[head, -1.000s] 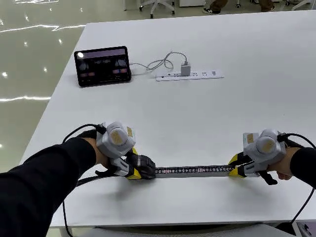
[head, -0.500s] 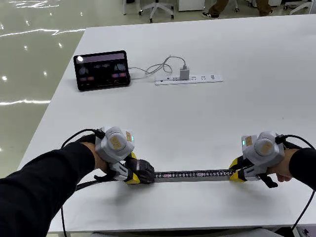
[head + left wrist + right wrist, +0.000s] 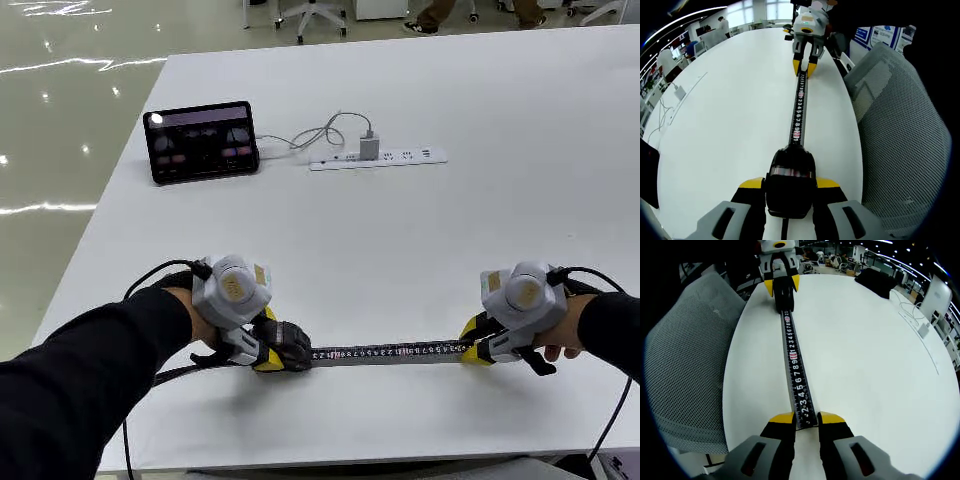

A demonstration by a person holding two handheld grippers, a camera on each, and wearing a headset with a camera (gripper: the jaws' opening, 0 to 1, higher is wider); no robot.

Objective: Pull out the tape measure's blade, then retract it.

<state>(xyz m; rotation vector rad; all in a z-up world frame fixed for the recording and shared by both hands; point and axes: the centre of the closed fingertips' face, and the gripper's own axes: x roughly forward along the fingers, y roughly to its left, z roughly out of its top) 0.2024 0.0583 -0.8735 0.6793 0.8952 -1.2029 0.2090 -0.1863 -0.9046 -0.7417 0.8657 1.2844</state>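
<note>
We are pinching the end of the blade (image 3: 794, 365) in our right claw (image 3: 806, 420). The blade is running along the white counter (image 3: 865, 350), reaching the black case (image 3: 783, 299) our left claw (image 3: 781, 285) is gripping.

Left tool (image 3: 274, 348), right tool (image 3: 470, 352) both clamped, well apart.

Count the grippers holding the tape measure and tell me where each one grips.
2. The left gripper is shut on the black case; the right gripper pinches the free end of the drawn-out blade. Both rest near the table's front edge. None seems hidden.
</note>
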